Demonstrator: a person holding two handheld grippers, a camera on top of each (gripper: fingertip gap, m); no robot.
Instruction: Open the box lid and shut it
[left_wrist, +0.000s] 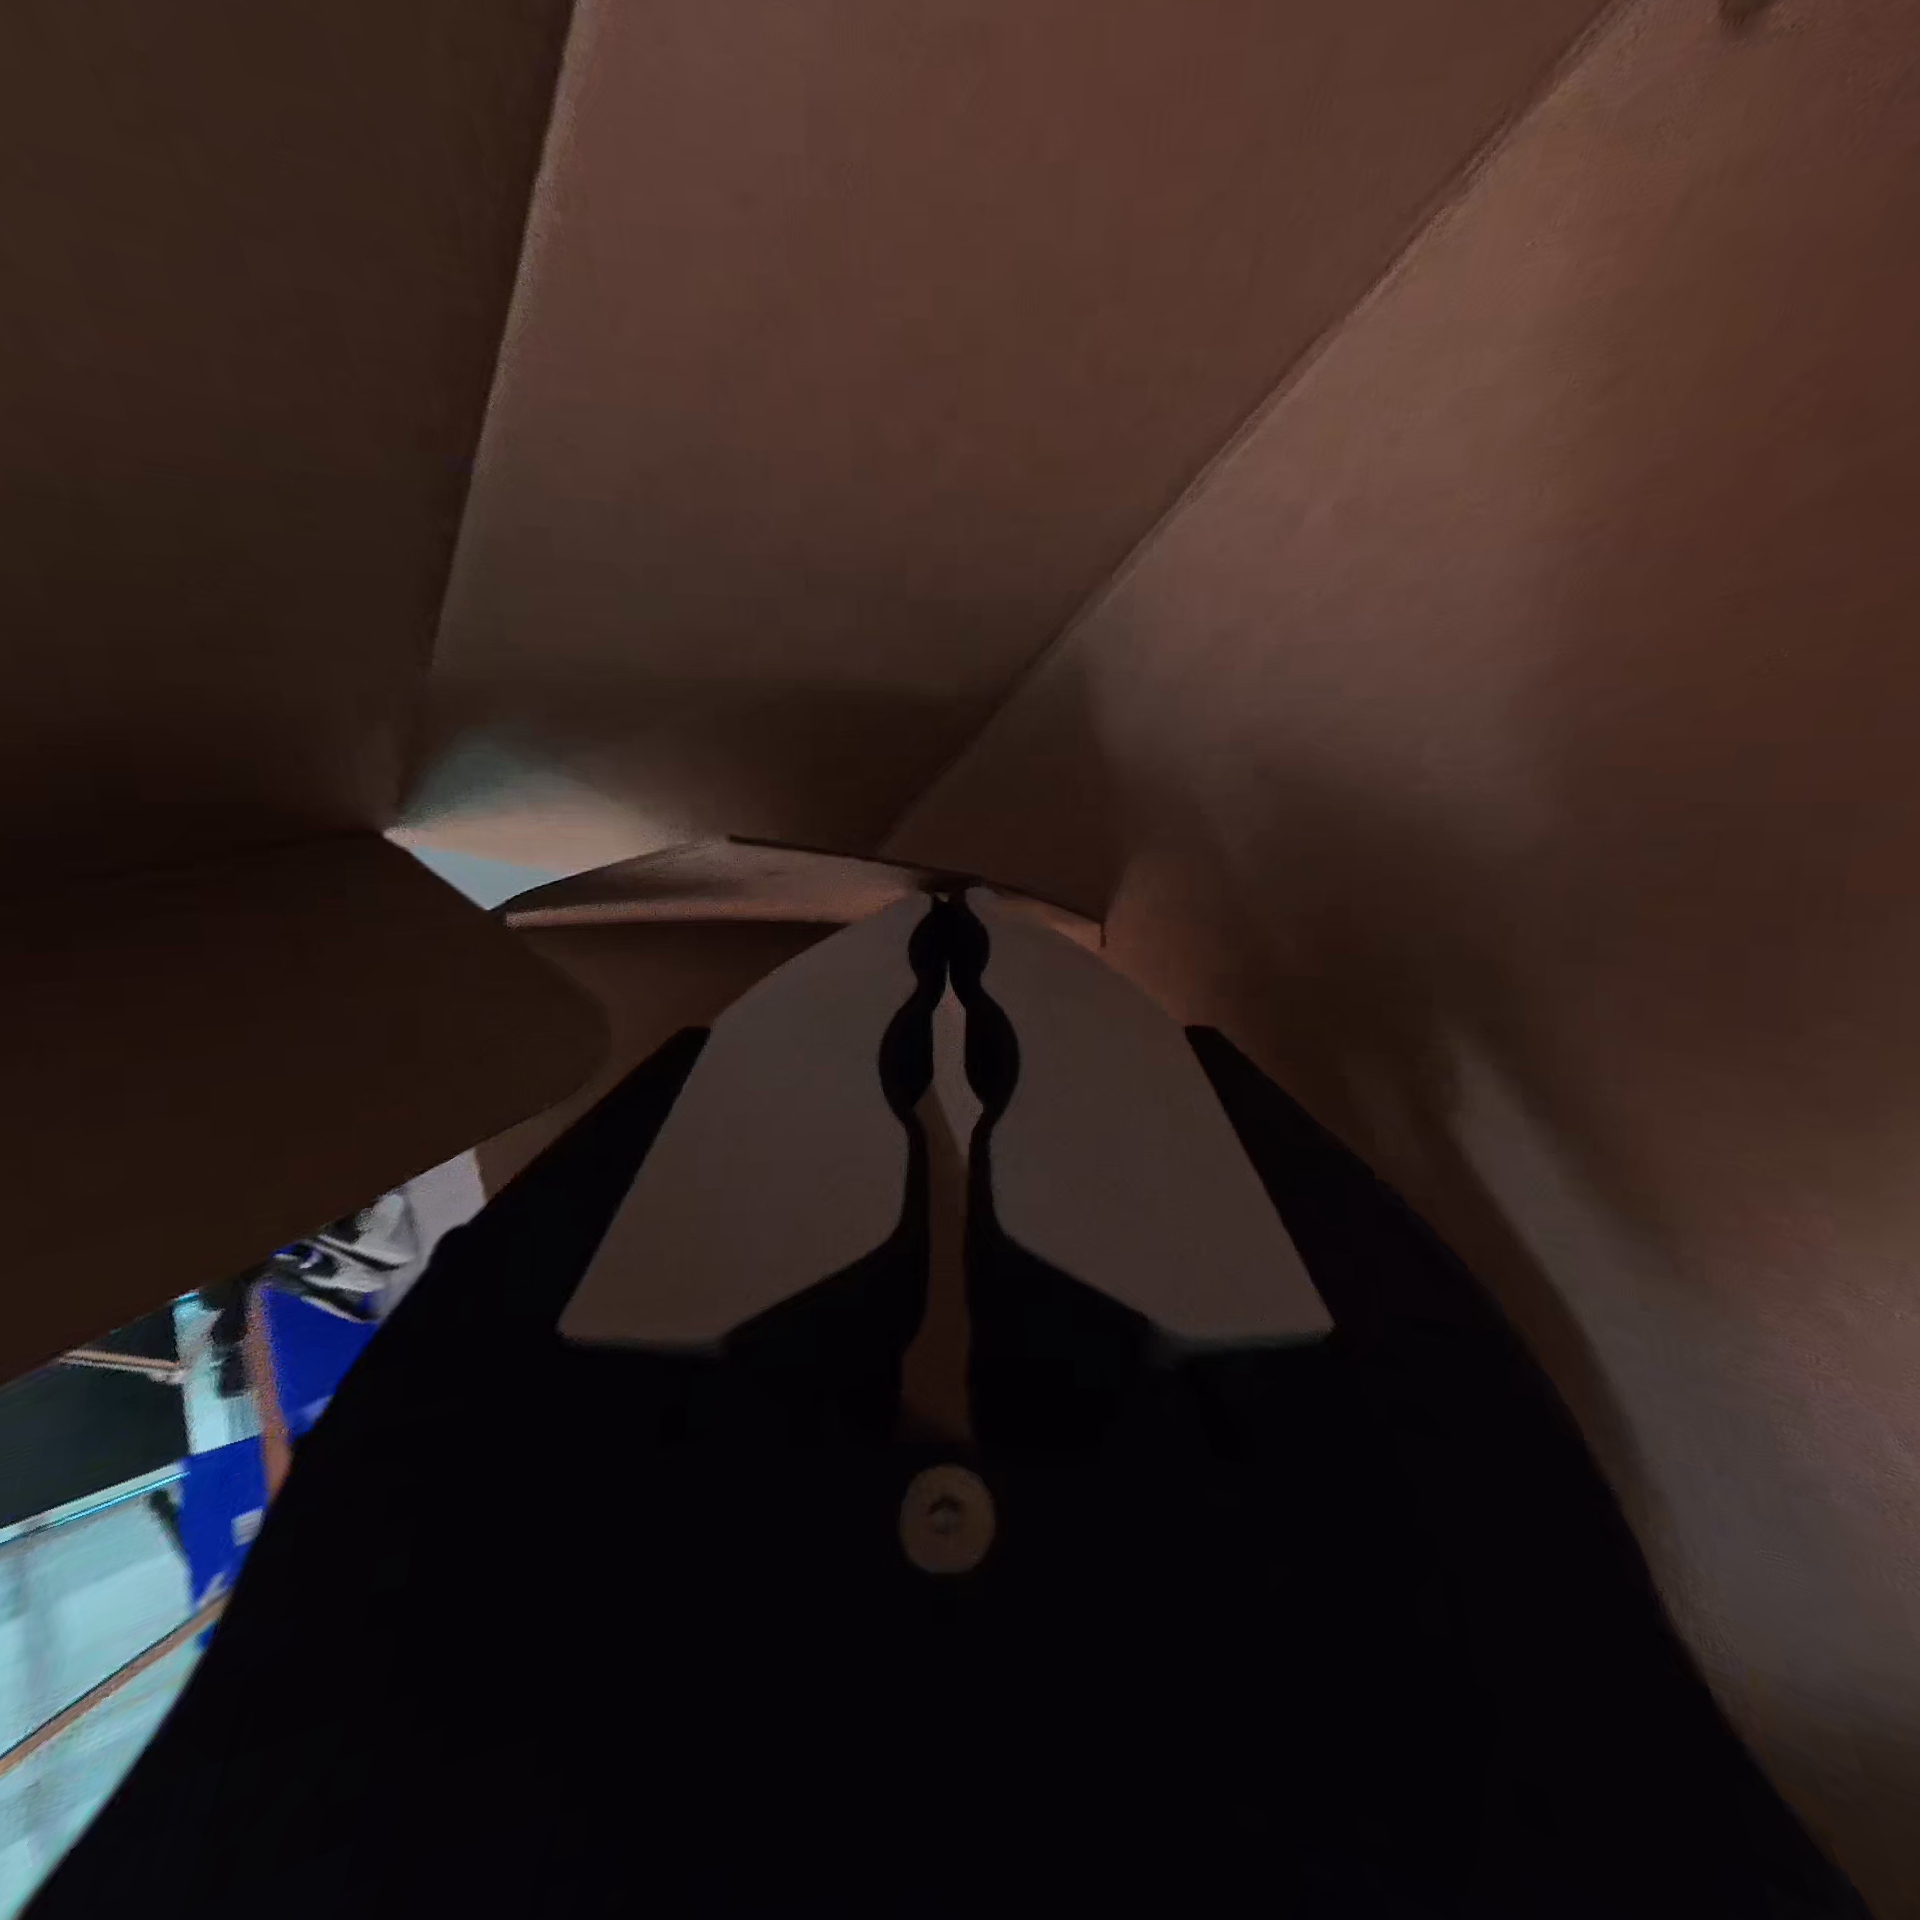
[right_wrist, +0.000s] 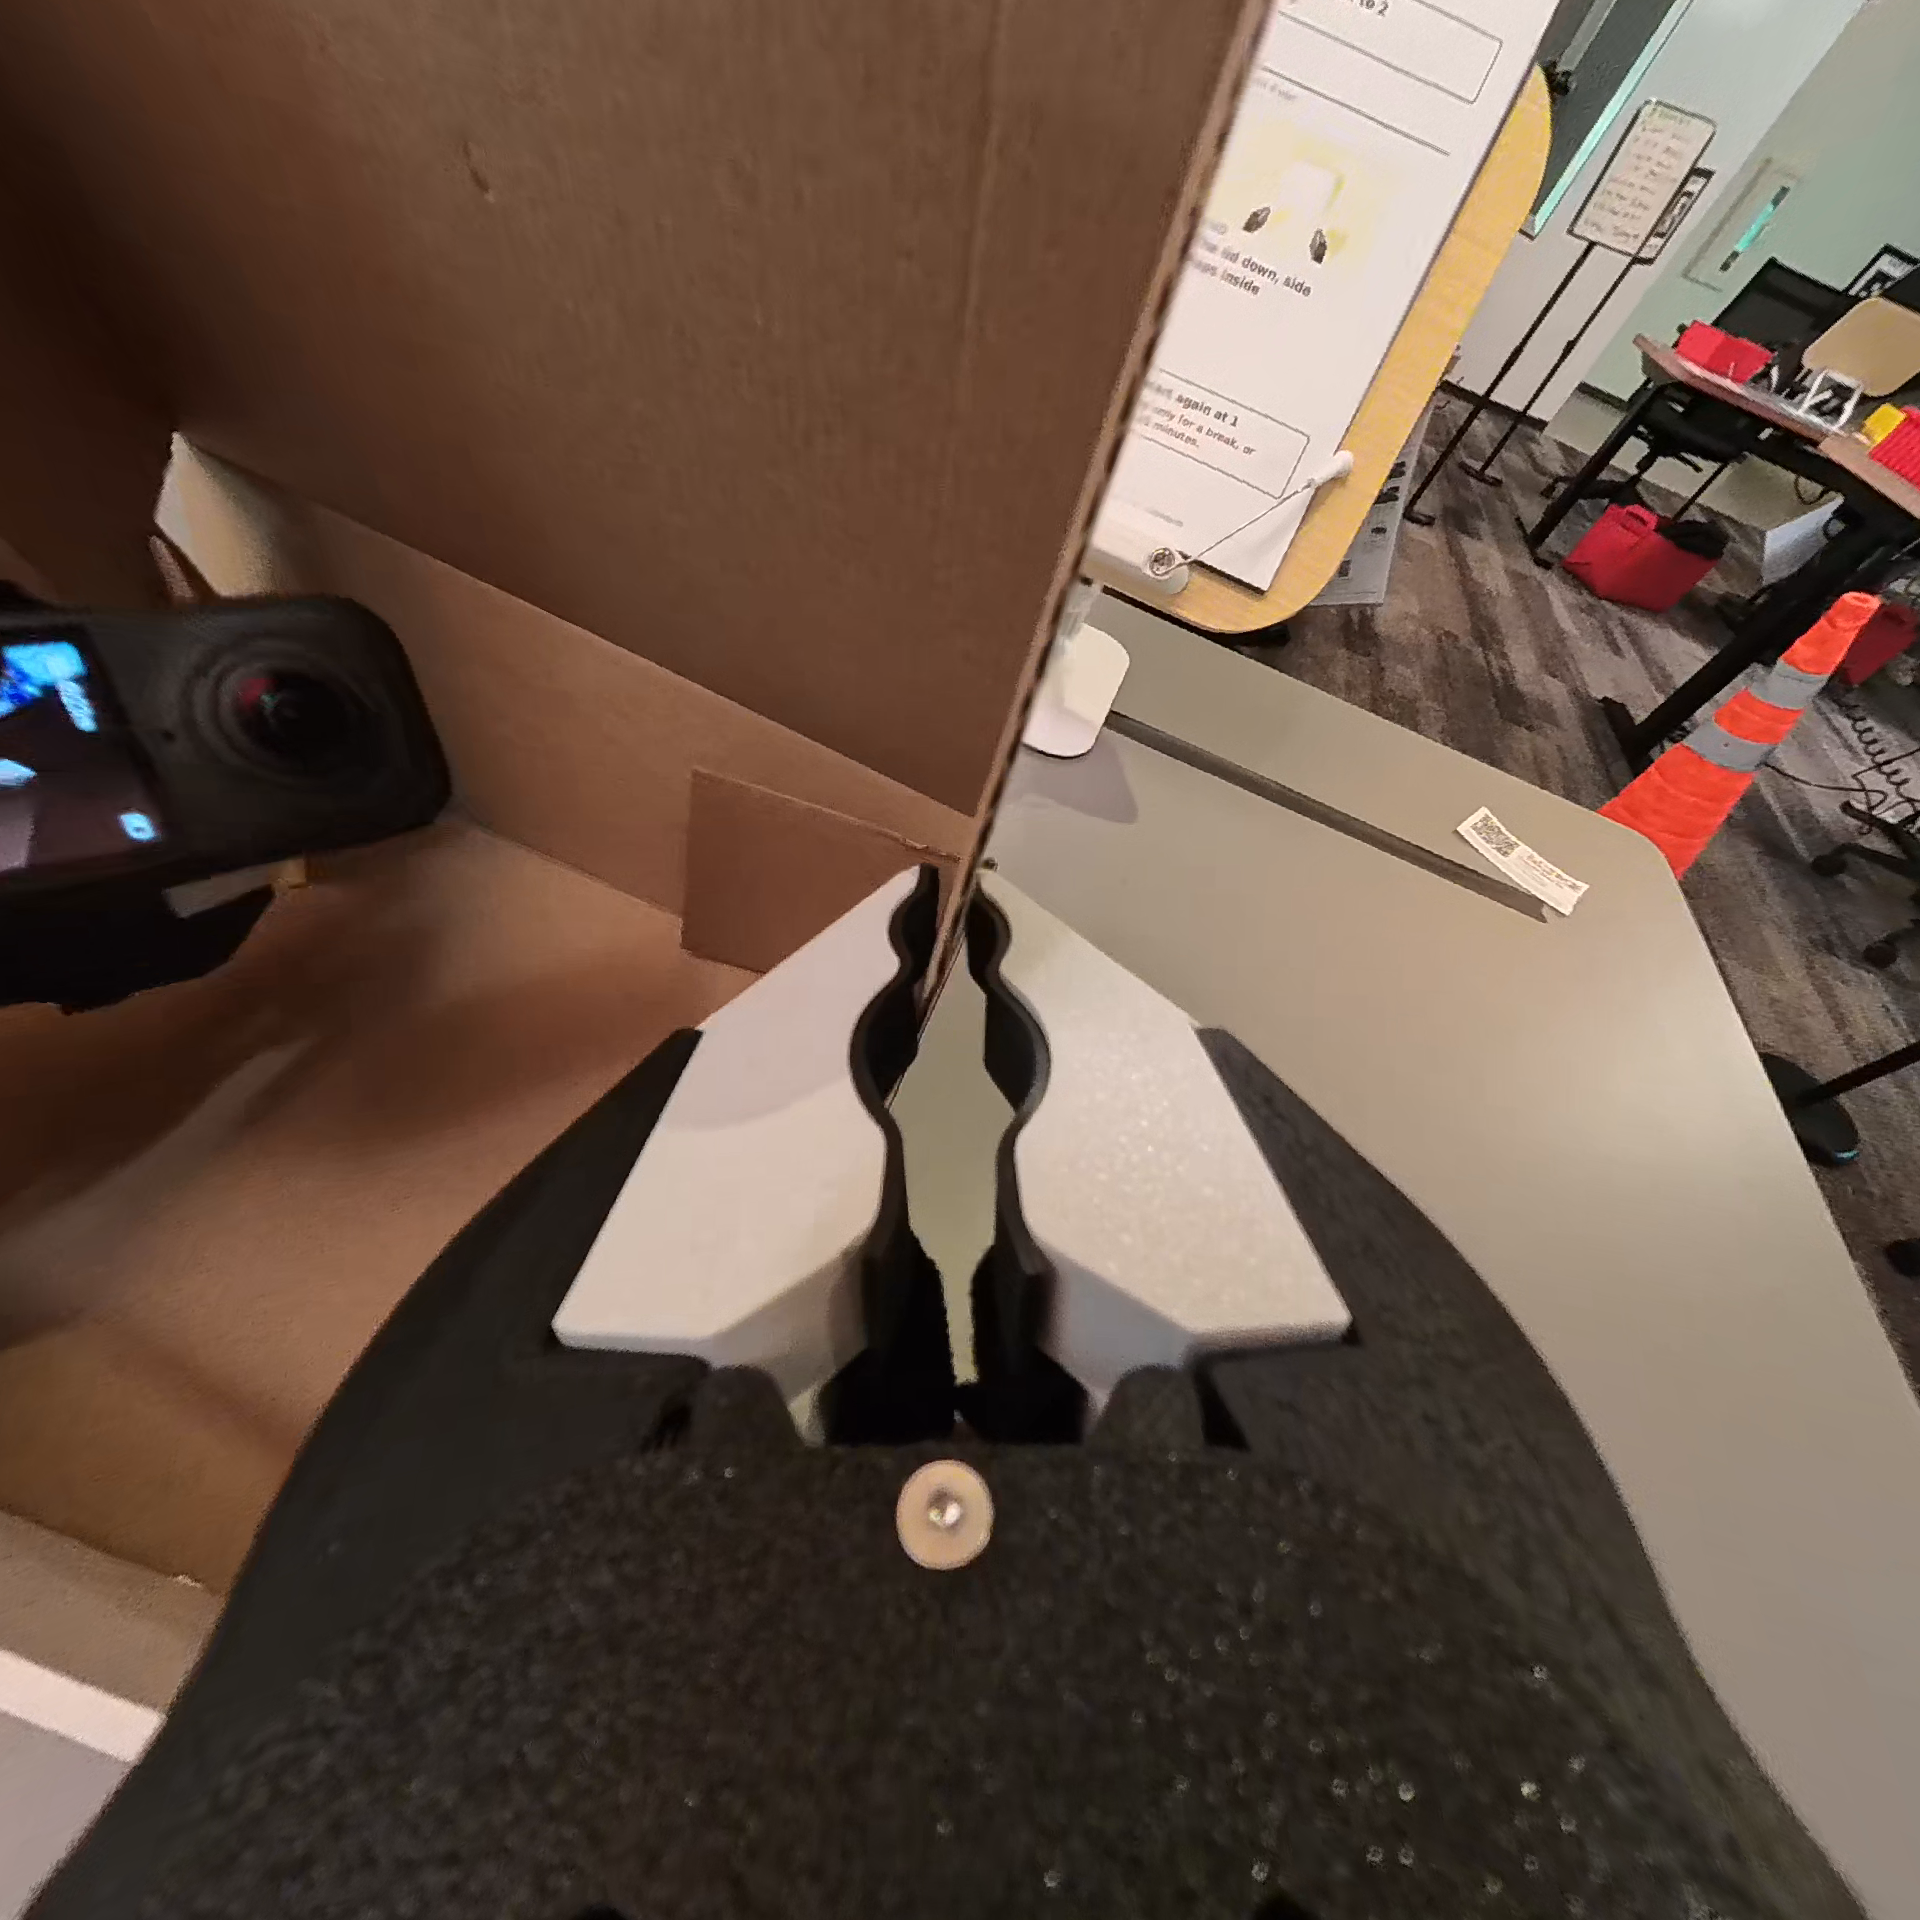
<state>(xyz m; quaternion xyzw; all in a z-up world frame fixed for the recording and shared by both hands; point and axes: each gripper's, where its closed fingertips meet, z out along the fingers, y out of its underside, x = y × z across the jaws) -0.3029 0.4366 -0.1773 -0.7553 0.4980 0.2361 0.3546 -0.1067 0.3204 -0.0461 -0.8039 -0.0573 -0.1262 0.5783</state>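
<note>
Cardboard, the raised brown lid flap (right_wrist: 727, 416) sits clamped in both grippers' fingers (right_wrist: 790, 1091), and uneven pulling could crease it.

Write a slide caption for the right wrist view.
Right gripper pinching the edge of a raised brown cardboard box lid beside a grey table.

The raised cardboard lid (right_wrist: 727, 416) stands as a wall beside the right gripper (right_wrist: 948, 904), closing off the way to its left, where the other gripper's camera (right_wrist: 239, 727) crowds the box interior (right_wrist: 260, 1195). To the right the grey table (right_wrist: 1351, 1143) lies open, with only a small paper tag (right_wrist: 1522, 860) near its far edge. In the left wrist view, brown cardboard panels (left_wrist: 831, 416) hem in the left gripper (left_wrist: 948, 914) above and on both sides; only a narrow gap opens at lower left.
</note>
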